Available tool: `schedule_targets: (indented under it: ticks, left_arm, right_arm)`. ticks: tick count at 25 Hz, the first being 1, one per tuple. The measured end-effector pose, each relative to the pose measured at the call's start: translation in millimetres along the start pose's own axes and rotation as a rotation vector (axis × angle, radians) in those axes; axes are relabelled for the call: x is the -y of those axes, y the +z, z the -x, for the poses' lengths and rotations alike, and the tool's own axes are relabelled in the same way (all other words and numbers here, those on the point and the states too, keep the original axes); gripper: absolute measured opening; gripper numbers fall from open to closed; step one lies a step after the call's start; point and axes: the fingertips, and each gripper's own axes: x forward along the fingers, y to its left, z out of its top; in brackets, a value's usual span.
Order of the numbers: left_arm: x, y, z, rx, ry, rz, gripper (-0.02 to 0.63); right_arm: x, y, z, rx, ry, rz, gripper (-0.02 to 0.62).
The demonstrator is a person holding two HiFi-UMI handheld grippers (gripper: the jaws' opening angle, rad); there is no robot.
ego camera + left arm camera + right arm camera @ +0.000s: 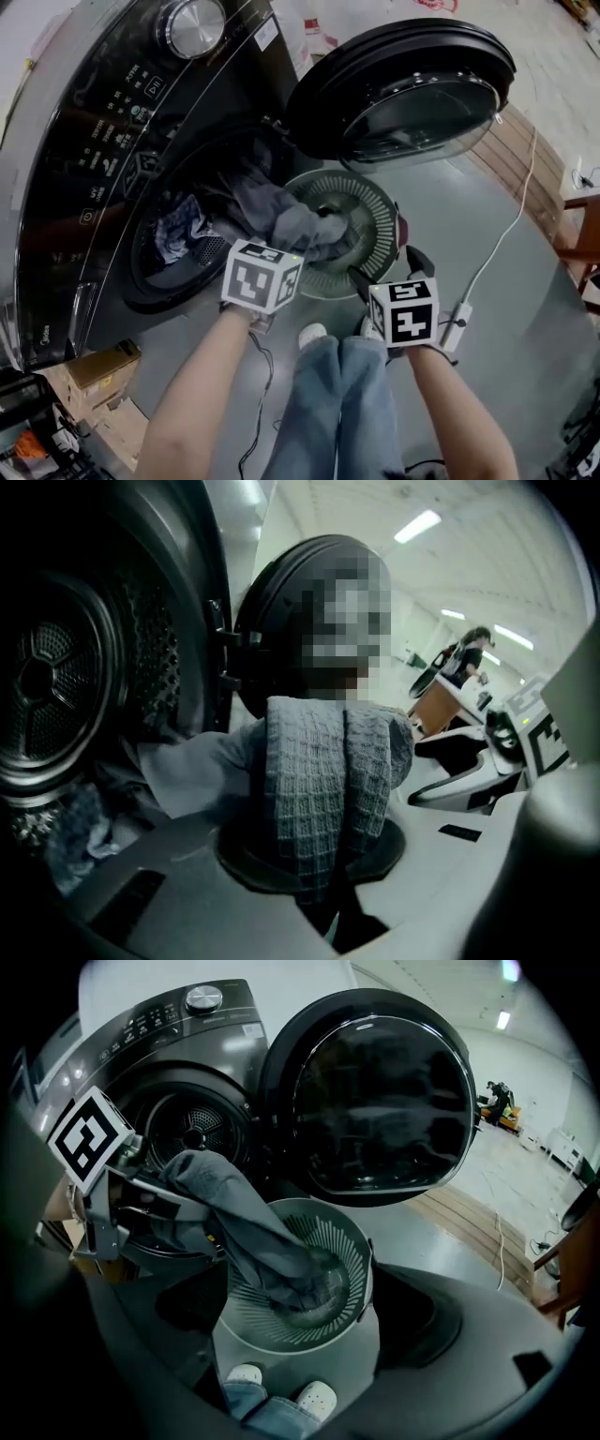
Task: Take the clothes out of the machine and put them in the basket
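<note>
The dark front-loading washing machine (103, 141) stands at the left with its drum (56, 686) open. Several clothes, among them a blue-white patterned piece (183, 234), lie in the drum mouth. My left gripper (281, 253) is shut on a grey waffle-knit garment (323, 780). That garment (244, 1222) stretches from the drum opening down into the round slotted basket (375, 220) on the floor in front of the machine. My right gripper (389, 272) hangs open over the basket's near rim (361, 1241), with nothing between its fingers.
The round machine door (403, 89) stands swung open above the basket. Cardboard boxes (98, 370) sit at the lower left. A white cable (506, 225) and power strip (455, 323) lie on the grey floor at the right, beside a wooden platform (525, 159). White shoes (314, 333) stand close to the basket.
</note>
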Motion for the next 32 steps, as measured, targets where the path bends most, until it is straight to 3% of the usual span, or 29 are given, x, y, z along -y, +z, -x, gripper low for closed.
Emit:
schedule_targets:
  ticks: [6,16,19,24,25,27,28,32]
  left_arm:
    - [52,8,4,0.046,-0.206,0.013,0.060]
    - [98,35,19,0.178,-0.529,0.203,0.060]
    - [96,33,11,0.178,-0.476,0.207,0.061]
    - [85,14,-16,0.086,-0.262,0.066,0.071]
    - [85,10,-20,0.065,-0.232,0.045,0.121]
    - [84,5,-27,0.038,-0.196,0.037,0.373]
    - [82,4,-30,0.036,-0.178,0.042,0.439]
    - [63,5,-33,0.053,-0.086,0.056,0.483]
  right_arm:
    - [12,-13,11,-0.007,-0.020,-0.022,0.483]
    - [24,-29,19,-0.025,-0.035,-0.048,0.480]
    - [27,-32,17,-0.034,-0.038,-0.053,0.479]
    - [31,-32,15,-0.041,-0.045,-0.051,0.479]
    - [32,-32,15,-0.041,-0.046,-0.052,0.479]
    - [32,-32,14,-0.043,-0.047,-0.053,0.479]
    - [32,-32,14,-0.043,-0.047,-0.053,0.479]
    - [32,-30,12,-0.045,-0.047,-0.056,0.479]
